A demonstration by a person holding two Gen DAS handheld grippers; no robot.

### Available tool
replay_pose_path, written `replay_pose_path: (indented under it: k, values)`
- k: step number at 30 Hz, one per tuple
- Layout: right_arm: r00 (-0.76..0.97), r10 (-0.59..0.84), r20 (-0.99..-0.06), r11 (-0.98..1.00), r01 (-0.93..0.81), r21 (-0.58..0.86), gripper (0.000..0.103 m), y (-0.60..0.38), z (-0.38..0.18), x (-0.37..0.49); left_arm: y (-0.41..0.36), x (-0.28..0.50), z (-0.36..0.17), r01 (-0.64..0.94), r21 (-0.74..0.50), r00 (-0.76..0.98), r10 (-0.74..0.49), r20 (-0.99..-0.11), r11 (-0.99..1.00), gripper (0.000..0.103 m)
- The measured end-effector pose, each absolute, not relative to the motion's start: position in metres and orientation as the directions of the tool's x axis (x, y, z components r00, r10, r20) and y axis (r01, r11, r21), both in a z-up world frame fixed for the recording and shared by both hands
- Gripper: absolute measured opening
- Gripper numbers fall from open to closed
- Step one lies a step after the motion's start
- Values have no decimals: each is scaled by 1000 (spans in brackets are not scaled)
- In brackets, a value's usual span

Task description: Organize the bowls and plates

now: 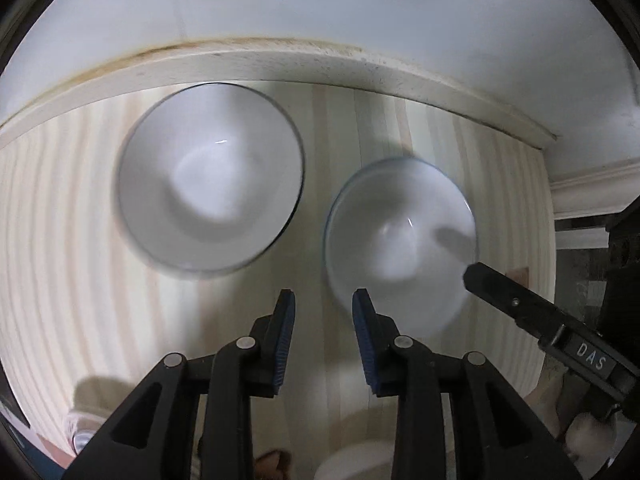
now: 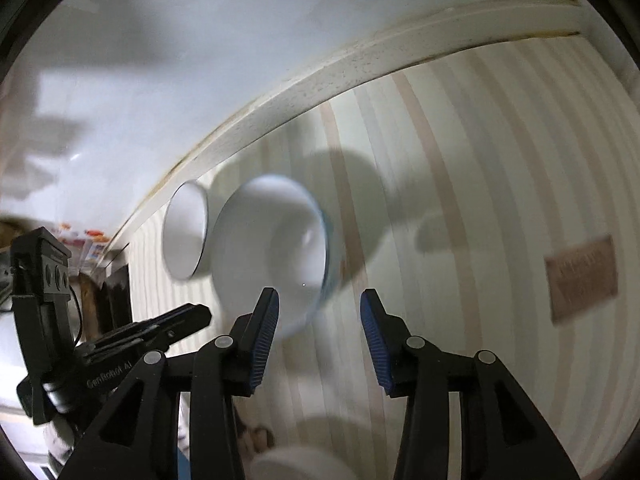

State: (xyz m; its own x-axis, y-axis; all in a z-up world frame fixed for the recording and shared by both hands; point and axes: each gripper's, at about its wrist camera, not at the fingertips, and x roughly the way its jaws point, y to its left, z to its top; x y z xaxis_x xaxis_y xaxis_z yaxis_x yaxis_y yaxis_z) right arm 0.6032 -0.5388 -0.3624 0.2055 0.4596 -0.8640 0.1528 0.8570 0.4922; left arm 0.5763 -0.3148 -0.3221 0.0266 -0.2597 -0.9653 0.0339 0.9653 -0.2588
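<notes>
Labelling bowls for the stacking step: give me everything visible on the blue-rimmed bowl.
The blue-rimmed bowl is white inside, glossy like glazed ceramic, with a thin blue rim; the right wrist view shows a light blue outer wall. It is empty, upright, mouth up, on the striped wooden tabletop. It stands right of the dark-rimmed white bowl, apart in the left wrist view. Neither pair of tongs grips it; whether the right tongs touch its rim cannot be told. Motion blur hides finer detail.

I see two white bowls standing upright and empty on the striped tabletop, close together but apart. The dark-rimmed bowl [image 1: 210,178] sits nearer the wall trim; the blue-rimmed bowl [image 1: 400,236] sits beside it, nearer the table's edge. Both blurred.
</notes>
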Motion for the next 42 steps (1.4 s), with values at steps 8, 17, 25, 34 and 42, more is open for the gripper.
replay_pose_path:
  k: [8,17,25,34,42]
  values:
    - [163,427,-889,880,151,450,14,-525,-397,631,-337,588,-349,86,-219,10,-220,-975,972,16]
    - [181,376,-909,910,111,399,12,-517,-389,621,-353,588,-337,125,-194,44,-201,-979,973,16]
    - [211,384,-899,908,89,409,12,-515,-353,594,-347,568,-291,173,-195,112,-216,-970,965,16]
    - [254,389,-886,907,63,416,12,-516,-299,533,-339,512,-245,233,-187,169,-229,-959,954,16]
    - [258,399,-880,901,71,429,12,-508,-278,460,-330,459,-232,272,-181,167,-232,-958,945,16]
